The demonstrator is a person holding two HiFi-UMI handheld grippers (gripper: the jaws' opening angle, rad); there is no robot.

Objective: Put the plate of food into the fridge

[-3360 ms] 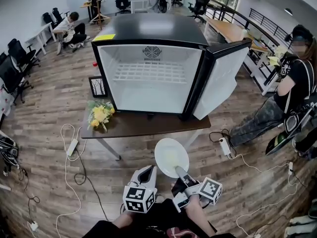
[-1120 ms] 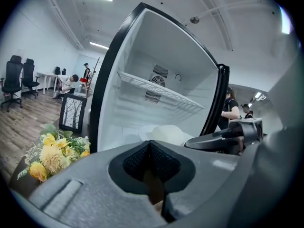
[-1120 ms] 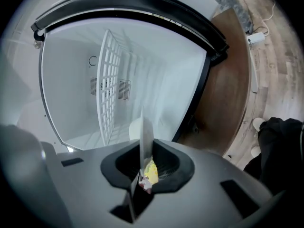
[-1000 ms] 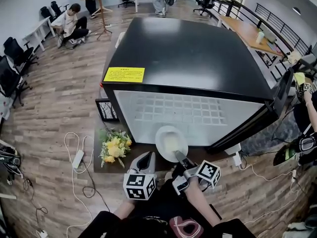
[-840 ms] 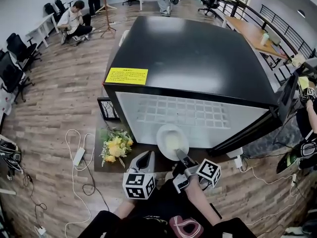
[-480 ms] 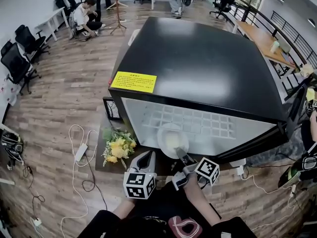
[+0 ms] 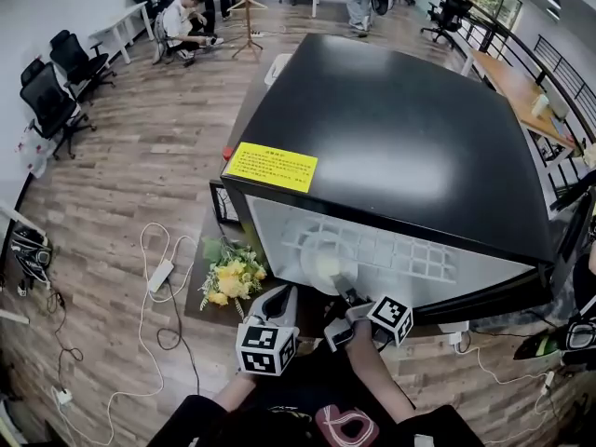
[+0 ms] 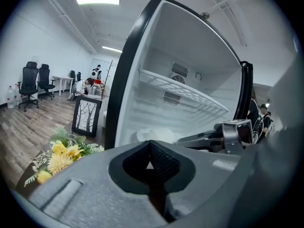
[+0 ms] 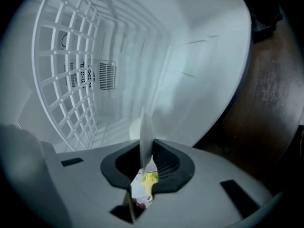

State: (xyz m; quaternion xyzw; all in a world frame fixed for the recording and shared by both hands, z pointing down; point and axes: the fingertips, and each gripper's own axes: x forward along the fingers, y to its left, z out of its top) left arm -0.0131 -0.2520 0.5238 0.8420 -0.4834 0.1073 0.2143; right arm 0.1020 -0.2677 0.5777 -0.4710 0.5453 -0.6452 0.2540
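Note:
The white plate of food (image 7: 319,261) hangs level in the mouth of the open black fridge (image 7: 400,147), just under its top front edge. My right gripper (image 7: 343,291) is shut on the plate's near rim. In the right gripper view the plate (image 9: 144,132) shows edge-on between the jaws, with yellow food behind them and the fridge's white wire shelf (image 9: 66,65) to the left. My left gripper (image 7: 282,296) hovers beside it on the left, shut and holding nothing. In the left gripper view the plate (image 8: 156,134) sits low inside the fridge with the right gripper (image 8: 180,140) on it.
Yellow flowers (image 7: 231,277) and a small picture frame (image 7: 225,208) lie on the dark table (image 7: 205,307) left of the fridge. The fridge door (image 7: 570,208) stands open at the right. A power strip (image 7: 160,275) and cables trail on the wooden floor.
The view has closed in on the fridge. The plate, still held by the right gripper, has moved forward from the table's edge into the fridge opening. The left gripper has kept alongside.

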